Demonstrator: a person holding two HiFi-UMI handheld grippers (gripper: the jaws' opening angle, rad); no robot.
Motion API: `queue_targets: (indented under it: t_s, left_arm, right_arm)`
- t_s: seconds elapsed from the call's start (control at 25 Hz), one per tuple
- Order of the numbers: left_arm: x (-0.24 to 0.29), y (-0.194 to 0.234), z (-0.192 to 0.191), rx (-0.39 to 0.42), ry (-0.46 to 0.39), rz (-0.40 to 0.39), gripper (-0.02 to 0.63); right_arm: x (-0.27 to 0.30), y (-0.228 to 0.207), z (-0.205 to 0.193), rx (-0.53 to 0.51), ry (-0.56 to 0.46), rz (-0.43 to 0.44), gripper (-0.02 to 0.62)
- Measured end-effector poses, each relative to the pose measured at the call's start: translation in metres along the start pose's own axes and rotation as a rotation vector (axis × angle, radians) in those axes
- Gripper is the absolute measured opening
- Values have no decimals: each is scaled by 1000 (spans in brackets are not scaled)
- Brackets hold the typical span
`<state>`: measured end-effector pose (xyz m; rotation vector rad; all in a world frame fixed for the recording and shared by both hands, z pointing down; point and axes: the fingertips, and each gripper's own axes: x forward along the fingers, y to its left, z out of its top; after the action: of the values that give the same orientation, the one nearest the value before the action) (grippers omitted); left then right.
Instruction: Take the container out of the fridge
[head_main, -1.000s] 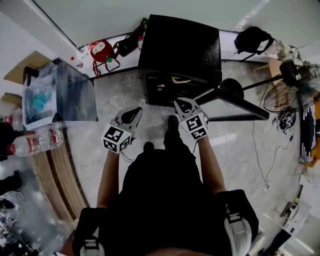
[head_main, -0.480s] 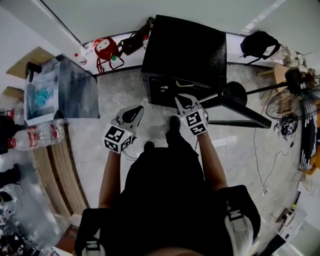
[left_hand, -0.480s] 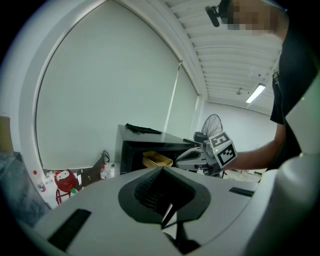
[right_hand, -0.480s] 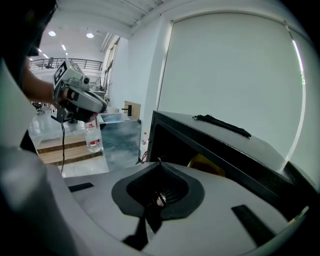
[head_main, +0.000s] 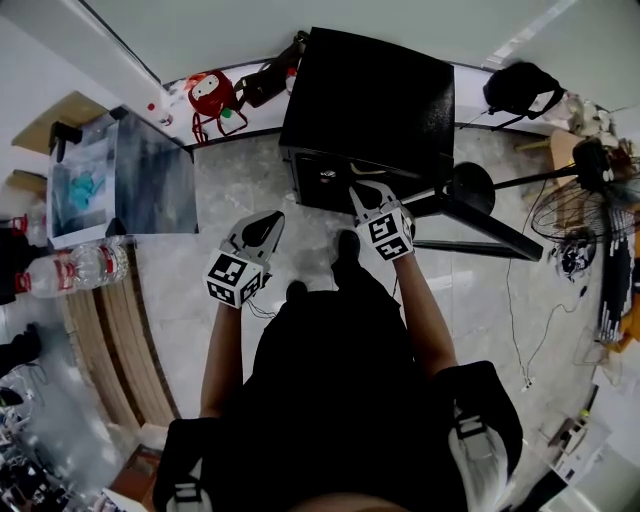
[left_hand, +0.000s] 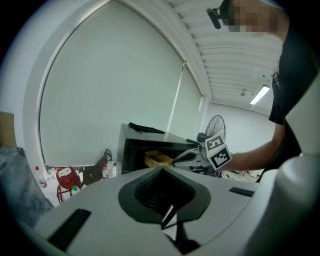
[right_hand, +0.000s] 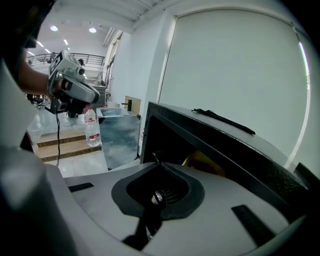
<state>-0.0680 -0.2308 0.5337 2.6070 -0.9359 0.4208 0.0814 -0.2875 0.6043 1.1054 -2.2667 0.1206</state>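
A black mini fridge (head_main: 370, 95) stands on the floor with its door (head_main: 480, 218) swung open to the right. Inside lies a yellow container (head_main: 364, 169), also seen in the left gripper view (left_hand: 159, 159) and the right gripper view (right_hand: 205, 164). My right gripper (head_main: 357, 191) is at the fridge opening, just short of the container, jaws together and empty (right_hand: 157, 165). Lower left, over the floor, my left gripper (head_main: 272, 217) hangs back from the fridge, jaws together with nothing in them (left_hand: 162, 169).
A glass-topped table (head_main: 130, 185) stands at the left with a water bottle (head_main: 75, 272) by wooden steps (head_main: 110, 350). A red toy (head_main: 212, 95) and a dark bag lie beside the fridge. A fan (head_main: 590, 190) and cables occupy the right.
My right gripper has moved forward, up to the fridge opening. The left gripper has stayed about where it was.
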Motion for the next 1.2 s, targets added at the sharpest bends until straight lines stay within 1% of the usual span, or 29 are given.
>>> queue_targets:
  t_s: [0.24, 0.4, 0.52, 0.64, 0.8, 1.2]
  left_arm:
    - [1, 1, 1, -10, -3, 17, 15]
    - [4, 2, -4, -16, 10, 27, 15]
    - [6, 1, -4, -15, 8, 27, 15]
    - [6, 0, -4, -19, 6, 30, 15]
    - [8, 0, -4, -17, 5, 33, 15]
    - [7, -2, -8, -22, 14, 37, 15]
  right_arm:
    - [8, -7, -2, -8, -2, -10, 2]
    - [12, -13, -1, -19, -10, -23, 25]
    - [17, -16, -3, -21, -9, -23, 59]
    - [21, -16, -7, -24, 3, -20, 77]
    - [26, -19, -11, -34, 15, -43, 94]
    - [40, -28, -20, -79, 57, -87, 91]
